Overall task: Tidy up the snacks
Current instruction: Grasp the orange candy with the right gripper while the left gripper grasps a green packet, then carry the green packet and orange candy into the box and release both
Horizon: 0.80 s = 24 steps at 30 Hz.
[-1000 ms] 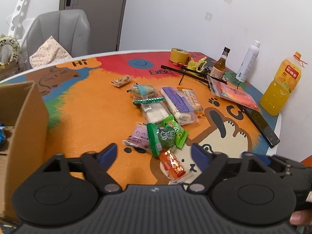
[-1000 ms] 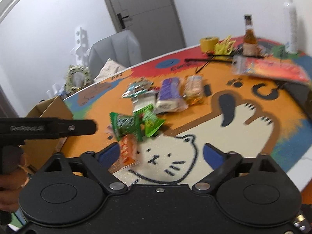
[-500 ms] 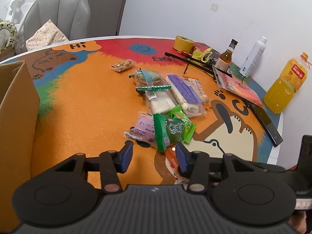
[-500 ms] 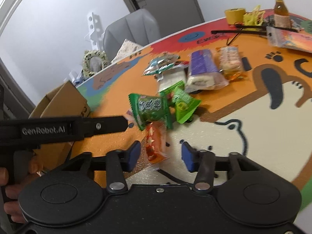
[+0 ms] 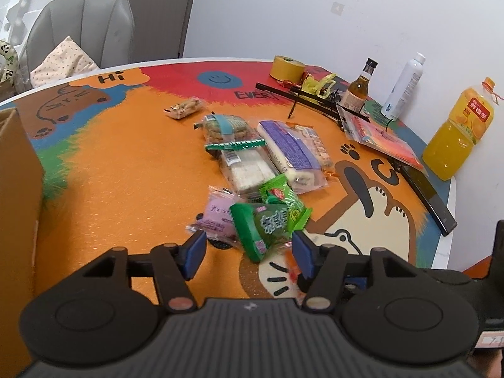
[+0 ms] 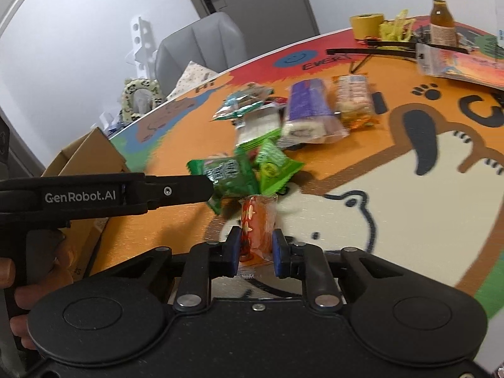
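Several snack packets lie in a pile on the colourful table mat [image 5: 126,170]. My right gripper [image 6: 256,249] is shut on an orange-red snack packet [image 6: 256,223], its pads pressing both sides. My left gripper [image 5: 249,249] is open, its fingers either side of a dark green snack packet [image 5: 263,226] that rests on a pink packet [image 5: 217,215] and a light green packet [image 5: 283,197]. The left gripper's finger [image 6: 176,189] reaches the dark green packet [image 6: 228,174] in the right wrist view. A cardboard box [image 5: 17,195] stands at the left.
Further back lie a purple-wrapped roll [image 5: 291,151], a clear cracker pack [image 5: 245,170] and a small nut bar [image 5: 184,108]. A tape roll [image 5: 288,67], brown bottle [image 5: 357,91], white bottle [image 5: 404,85], juice bottle [image 5: 456,138] and black phone [image 5: 428,200] stand along the far and right edge.
My right gripper moved in and closed on the orange-red packet. My left gripper moved forward, opened wider than half a second ago, and now straddles the dark green packet.
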### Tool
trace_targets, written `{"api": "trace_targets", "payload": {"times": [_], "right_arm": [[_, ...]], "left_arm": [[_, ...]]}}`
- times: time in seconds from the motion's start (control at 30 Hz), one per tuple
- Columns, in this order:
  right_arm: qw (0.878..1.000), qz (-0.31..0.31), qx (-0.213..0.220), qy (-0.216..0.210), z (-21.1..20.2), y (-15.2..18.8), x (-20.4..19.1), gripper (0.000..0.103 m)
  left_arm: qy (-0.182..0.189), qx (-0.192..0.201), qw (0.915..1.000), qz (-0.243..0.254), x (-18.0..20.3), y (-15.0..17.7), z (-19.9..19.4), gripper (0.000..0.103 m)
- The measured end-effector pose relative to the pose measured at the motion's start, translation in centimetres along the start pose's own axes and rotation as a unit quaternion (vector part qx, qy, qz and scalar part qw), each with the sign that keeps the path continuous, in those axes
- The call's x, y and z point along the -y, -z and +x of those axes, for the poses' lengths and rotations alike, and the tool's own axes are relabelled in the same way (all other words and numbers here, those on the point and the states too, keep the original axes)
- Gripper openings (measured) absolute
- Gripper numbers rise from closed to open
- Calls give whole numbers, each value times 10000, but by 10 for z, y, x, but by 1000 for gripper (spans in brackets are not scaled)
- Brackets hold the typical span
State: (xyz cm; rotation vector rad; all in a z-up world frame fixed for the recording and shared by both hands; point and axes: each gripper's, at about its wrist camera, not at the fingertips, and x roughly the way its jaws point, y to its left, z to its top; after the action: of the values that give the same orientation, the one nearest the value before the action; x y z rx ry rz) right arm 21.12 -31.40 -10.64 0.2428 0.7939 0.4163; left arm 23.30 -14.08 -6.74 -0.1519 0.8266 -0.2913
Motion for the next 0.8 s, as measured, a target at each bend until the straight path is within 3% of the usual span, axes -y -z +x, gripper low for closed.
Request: {"api": "trace_targets", "payload": {"times": [0.4,0.5,0.8], "right_arm": [[9990,64,146,420,-17,4,18,19],[9991,82,153,382,-17,5,20,25],[9986,-170,204,452,-12,5,7,40]], "left_arm": [[-24,-83,10000,46,16,11,21,58],[-3,-207,9998,-48,19,13,31,58],[-186,20,9991,-368,21,11,36,62]]}}
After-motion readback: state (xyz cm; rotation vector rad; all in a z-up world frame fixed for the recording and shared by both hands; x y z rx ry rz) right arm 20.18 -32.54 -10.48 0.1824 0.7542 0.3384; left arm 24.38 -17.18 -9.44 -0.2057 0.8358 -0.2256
